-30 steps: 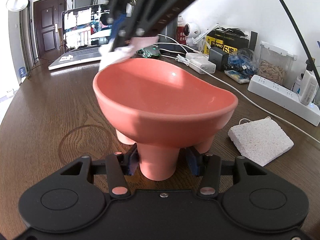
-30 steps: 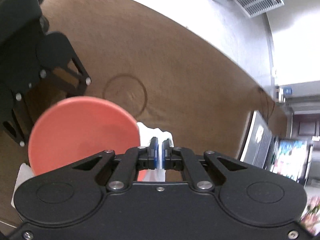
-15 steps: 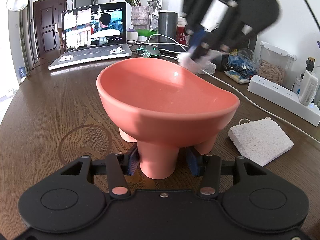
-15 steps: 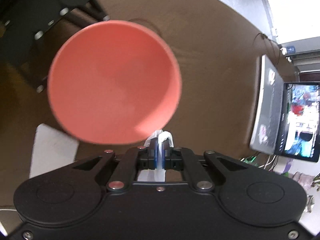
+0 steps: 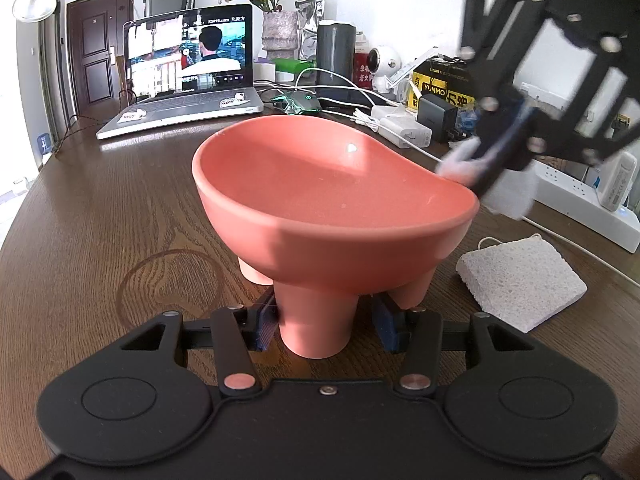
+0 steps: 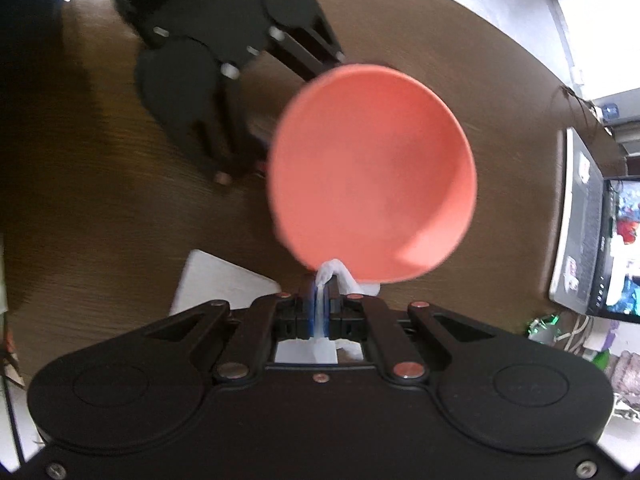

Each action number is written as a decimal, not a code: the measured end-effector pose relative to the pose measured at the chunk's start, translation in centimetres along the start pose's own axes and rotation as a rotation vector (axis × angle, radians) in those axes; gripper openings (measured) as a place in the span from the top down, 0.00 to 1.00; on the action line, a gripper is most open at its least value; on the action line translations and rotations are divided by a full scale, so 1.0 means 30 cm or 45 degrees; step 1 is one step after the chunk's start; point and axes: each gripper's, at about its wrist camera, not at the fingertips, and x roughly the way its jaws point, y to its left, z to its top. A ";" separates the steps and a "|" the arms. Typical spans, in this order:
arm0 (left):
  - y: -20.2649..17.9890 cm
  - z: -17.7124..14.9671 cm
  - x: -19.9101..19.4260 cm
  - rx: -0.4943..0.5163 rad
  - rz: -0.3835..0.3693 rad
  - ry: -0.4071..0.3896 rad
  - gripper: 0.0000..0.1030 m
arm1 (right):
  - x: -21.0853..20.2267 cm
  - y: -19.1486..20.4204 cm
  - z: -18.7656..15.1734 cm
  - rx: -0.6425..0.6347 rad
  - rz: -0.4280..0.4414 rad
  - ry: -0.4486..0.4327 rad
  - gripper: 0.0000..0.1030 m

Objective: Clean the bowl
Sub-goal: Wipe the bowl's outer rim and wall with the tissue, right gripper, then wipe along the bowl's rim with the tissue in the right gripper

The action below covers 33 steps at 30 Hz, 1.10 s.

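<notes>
**Salmon bowl held by one leg, cloth at its right rim**

On the dark wood-grain table (image 5: 100,216) stands a matte salmon-pink bowl (image 5: 332,200) — a wide, smooth, shallow basin on stubby round legs. The left gripper (image 5: 326,320) has its blue-padded fingers (image 5: 266,326) partly open around the nearest leg, the left pad against it; whether the right pad touches cannot be told. Just right of the bowl lies a rough, porous white sponge block (image 5: 520,280), with a white power strip (image 5: 580,200) farther right.

Only the left wrist view shows the legs and the far clutter: an open silver laptop (image 5: 188,72) playing video, a vase of dried roses (image 5: 280,32), tangled white cables. The right wrist view looks down instead, showing the bowl (image 6: 372,176) as a plain round disc with a clean, bare interior, the left gripper's black body (image 6: 224,68) beyond it and the sponge (image 6: 220,284) below.

The right gripper (image 6: 320,304) is pinched tight on a crumpled white cloth (image 6: 332,274), which touches the bowl's nearest rim. From the left wrist view the same cloth (image 5: 460,162) meets the right-hand rim, blurred.
</notes>
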 end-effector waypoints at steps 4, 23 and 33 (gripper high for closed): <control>-0.003 0.000 0.002 -0.001 0.000 0.000 0.53 | -0.038 0.028 0.032 -0.005 0.033 -0.070 0.98; -0.005 0.001 0.007 -0.001 0.000 0.000 0.53 | -0.090 -0.013 0.236 -0.109 -0.032 -0.344 0.98; -0.004 0.002 0.007 -0.004 -0.002 0.000 0.53 | -0.009 -0.160 0.269 -0.088 -0.147 -0.357 0.98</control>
